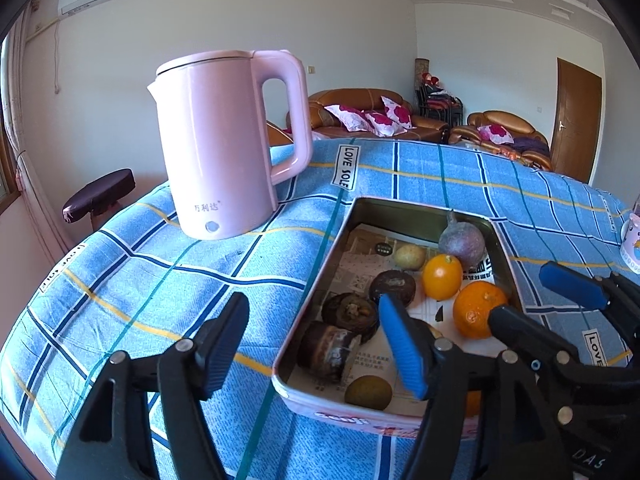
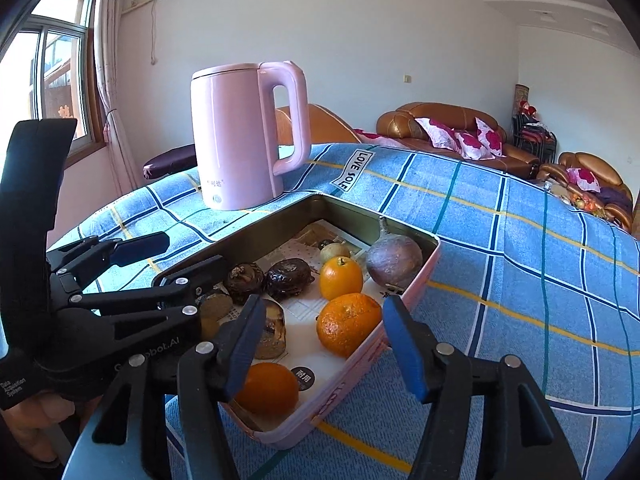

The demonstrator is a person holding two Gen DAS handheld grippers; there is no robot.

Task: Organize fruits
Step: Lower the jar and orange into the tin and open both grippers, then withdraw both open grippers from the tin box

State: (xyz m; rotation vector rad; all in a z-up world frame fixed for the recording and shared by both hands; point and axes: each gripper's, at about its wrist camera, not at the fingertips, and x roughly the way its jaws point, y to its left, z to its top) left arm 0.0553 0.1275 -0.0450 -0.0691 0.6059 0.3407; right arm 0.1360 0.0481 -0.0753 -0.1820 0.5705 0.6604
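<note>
A pink-walled metal tray (image 1: 348, 216) (image 2: 416, 280) lined with newspaper sits on a blue checked cloth. It holds a mandarin (image 1: 478, 308) (image 2: 348, 324), a small orange (image 1: 441, 276) (image 2: 341, 278), another orange (image 2: 268, 390), a purple passion fruit (image 1: 462, 240) (image 2: 394, 258), several dark brown fruits (image 1: 350, 314) (image 2: 289, 278) and a brown-green round fruit (image 1: 368, 392). My left gripper (image 1: 314, 346) is open over the tray's left wall, empty. My right gripper (image 2: 326, 346) is open around the mandarin's near side, above the tray's right wall; it also shows in the left wrist view (image 1: 536, 300).
A pink electric kettle (image 1: 224, 140) (image 2: 244, 132) stands on the cloth behind the tray's left corner. A white cup (image 1: 632, 244) sits at the table's right edge. Sofas and a door are far behind.
</note>
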